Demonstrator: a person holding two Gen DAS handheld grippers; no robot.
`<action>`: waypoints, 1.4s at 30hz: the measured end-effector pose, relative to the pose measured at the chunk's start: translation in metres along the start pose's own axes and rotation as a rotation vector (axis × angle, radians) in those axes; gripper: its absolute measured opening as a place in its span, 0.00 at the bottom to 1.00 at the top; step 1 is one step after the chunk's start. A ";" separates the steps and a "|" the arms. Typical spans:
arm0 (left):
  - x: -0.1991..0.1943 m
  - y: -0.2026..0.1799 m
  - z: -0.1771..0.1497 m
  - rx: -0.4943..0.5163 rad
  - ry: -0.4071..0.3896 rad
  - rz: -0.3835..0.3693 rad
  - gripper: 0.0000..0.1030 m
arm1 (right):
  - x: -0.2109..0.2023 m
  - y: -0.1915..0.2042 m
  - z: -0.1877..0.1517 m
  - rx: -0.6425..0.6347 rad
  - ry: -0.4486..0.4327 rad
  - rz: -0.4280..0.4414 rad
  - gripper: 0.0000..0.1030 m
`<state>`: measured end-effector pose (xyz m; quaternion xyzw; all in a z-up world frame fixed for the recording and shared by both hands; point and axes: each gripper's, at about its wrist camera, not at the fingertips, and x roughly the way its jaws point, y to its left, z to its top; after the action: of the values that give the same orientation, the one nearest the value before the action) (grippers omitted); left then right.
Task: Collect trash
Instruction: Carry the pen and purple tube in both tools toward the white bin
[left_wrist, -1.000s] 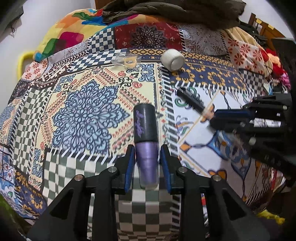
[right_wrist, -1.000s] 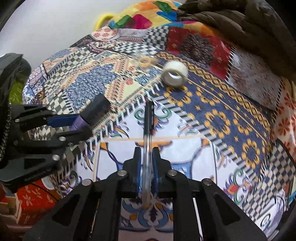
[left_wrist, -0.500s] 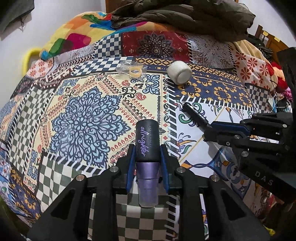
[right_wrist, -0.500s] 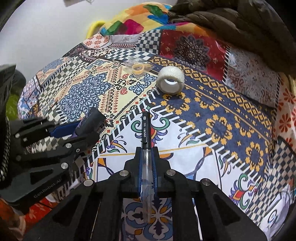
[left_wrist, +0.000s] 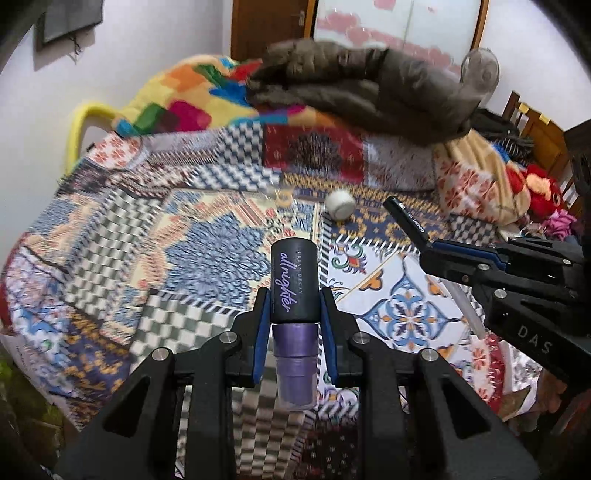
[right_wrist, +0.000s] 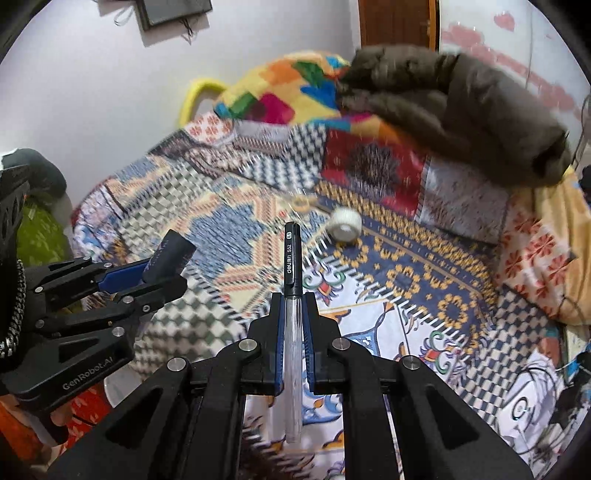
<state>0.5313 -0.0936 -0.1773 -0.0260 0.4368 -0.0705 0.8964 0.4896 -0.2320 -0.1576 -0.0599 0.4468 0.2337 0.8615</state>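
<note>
Above quilt (left_wrist: 207, 258): left gripper (left_wrist: 293, 314) pinching purple/black tube (left_wrist: 293, 295), right gripper (right_wrist: 293, 325) pinching clear pen w/ black cap (right_wrist: 292, 295)

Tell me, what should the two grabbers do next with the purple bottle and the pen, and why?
Probably carry both away to wherever the trash goes. The left gripper already clamps the purple bottle and the right gripper clamps the pen, both lifted off the bedspread. No bin shows. The tape roll remains.
</note>
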 end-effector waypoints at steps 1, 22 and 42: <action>-0.009 0.001 0.001 -0.003 -0.011 0.003 0.24 | -0.010 0.005 0.001 -0.005 -0.014 0.000 0.08; -0.246 0.062 -0.080 -0.119 -0.243 0.135 0.24 | -0.156 0.144 -0.015 -0.095 -0.196 0.089 0.08; -0.319 0.167 -0.225 -0.325 -0.180 0.284 0.24 | -0.135 0.293 -0.092 -0.261 -0.081 0.249 0.08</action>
<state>0.1771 0.1226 -0.0853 -0.1142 0.3601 0.1302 0.9167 0.2212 -0.0491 -0.0732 -0.1060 0.3815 0.3970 0.8280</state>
